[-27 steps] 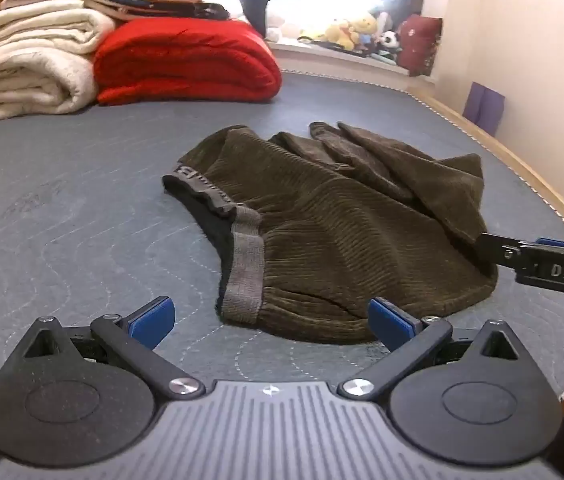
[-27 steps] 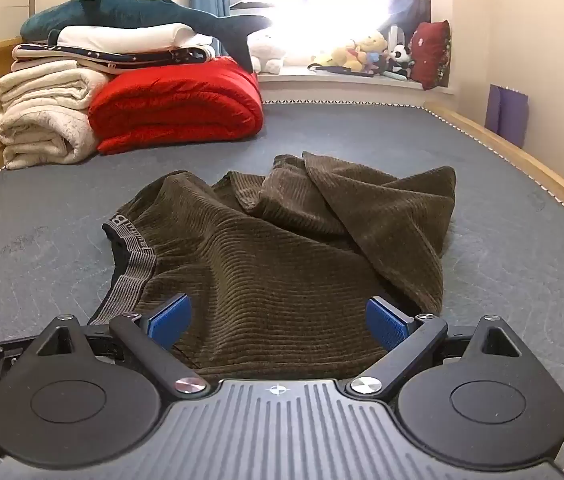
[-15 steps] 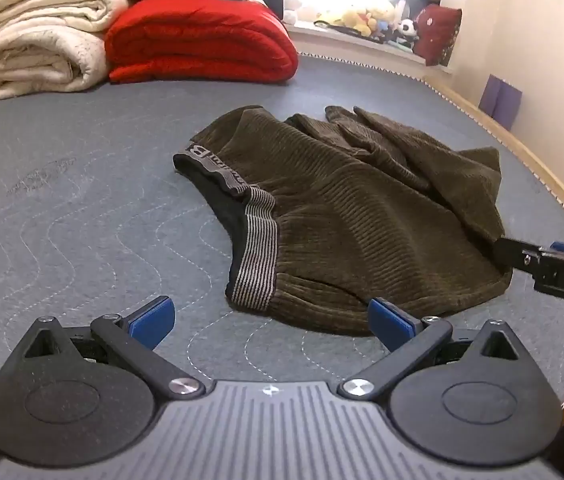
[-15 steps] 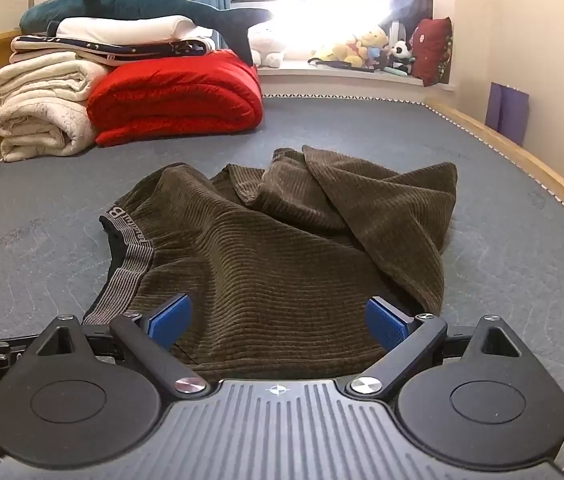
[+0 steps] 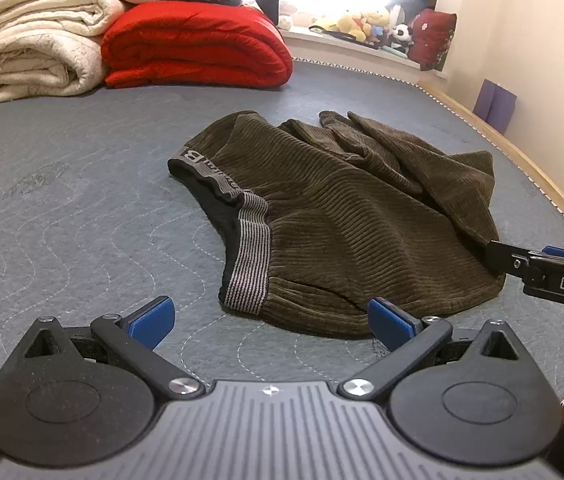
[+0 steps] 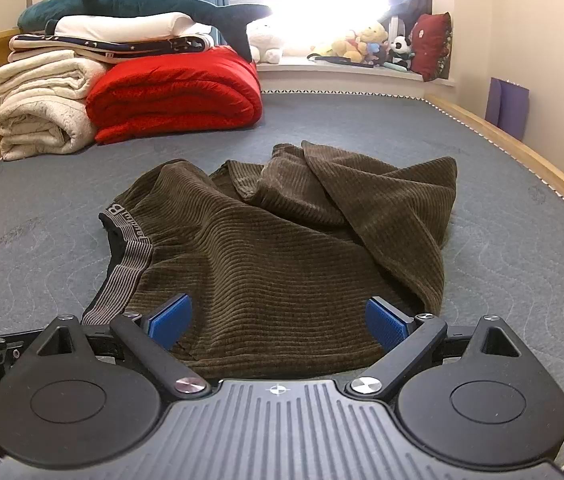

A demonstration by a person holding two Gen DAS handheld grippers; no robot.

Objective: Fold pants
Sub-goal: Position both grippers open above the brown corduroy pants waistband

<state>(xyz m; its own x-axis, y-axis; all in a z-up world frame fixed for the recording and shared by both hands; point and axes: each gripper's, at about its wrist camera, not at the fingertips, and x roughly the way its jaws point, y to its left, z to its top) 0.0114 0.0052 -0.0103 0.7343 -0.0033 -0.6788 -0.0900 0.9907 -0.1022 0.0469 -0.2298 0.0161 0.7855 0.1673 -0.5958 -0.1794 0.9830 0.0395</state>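
Grey quilted mattress (image 6: 501,272) holds crumpled brown ribbed corduroy pants (image 6: 282,264); your left gripper (image 5: 270,316) and right gripper (image 6: 278,316) gape empty.

Looks like a home bedroom: quilted mattress (image 6: 361,128) in a wooden frame, folded blankets (image 6: 174,96), stuffed toys (image 6: 361,46) along the sunny window ledge.

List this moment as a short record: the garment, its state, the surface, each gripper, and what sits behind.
garment: brown corduroy pants
state: crumpled, unfolded, striped waistband facing the left gripper
surface: grey quilted mattress
left gripper: open, short of the waistband, holding nothing
right gripper: open, over the near edge of the pants, pads not pressing
behind: red blanket, cream blanket, plush shark
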